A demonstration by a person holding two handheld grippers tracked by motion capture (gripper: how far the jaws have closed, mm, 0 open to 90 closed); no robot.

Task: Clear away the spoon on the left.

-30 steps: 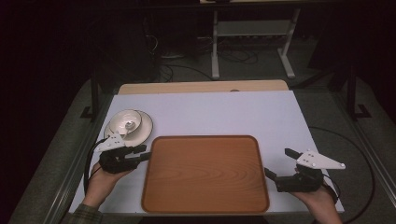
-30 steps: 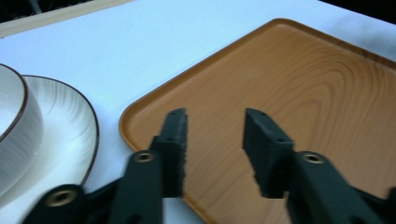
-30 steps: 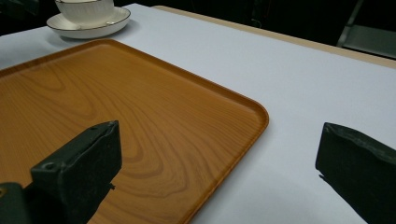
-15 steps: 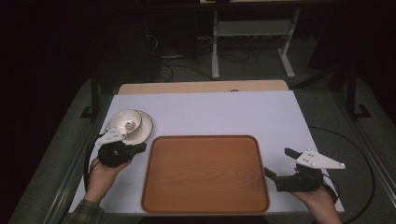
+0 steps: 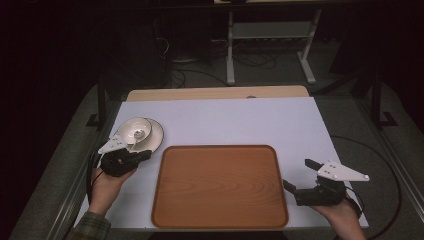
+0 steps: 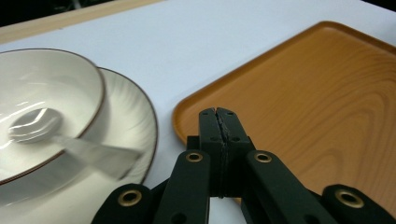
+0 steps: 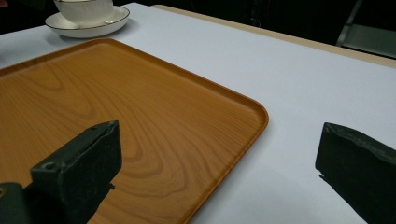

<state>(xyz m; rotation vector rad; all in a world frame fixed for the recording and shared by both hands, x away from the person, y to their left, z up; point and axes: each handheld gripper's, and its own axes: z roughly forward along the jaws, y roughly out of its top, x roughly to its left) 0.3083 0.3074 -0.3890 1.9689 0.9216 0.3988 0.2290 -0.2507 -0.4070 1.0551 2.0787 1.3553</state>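
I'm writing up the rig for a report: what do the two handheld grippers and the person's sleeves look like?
Both the left gripper and right gripper are black, with two flat jaws on linked bars with brass-coloured rivets. Each carries a grey three-cornered plate on top and trails a black cable. A green plaid sleeve cuff shows at the left wrist.

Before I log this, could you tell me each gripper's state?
Left gripper: closed, holding nothing.
Right gripper: open, holding nothing.

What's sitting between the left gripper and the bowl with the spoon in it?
Nothing visible. The left gripper, jaws shut and empty, sits right beside the plate that carries the bowl and spoon; bare table lies between.
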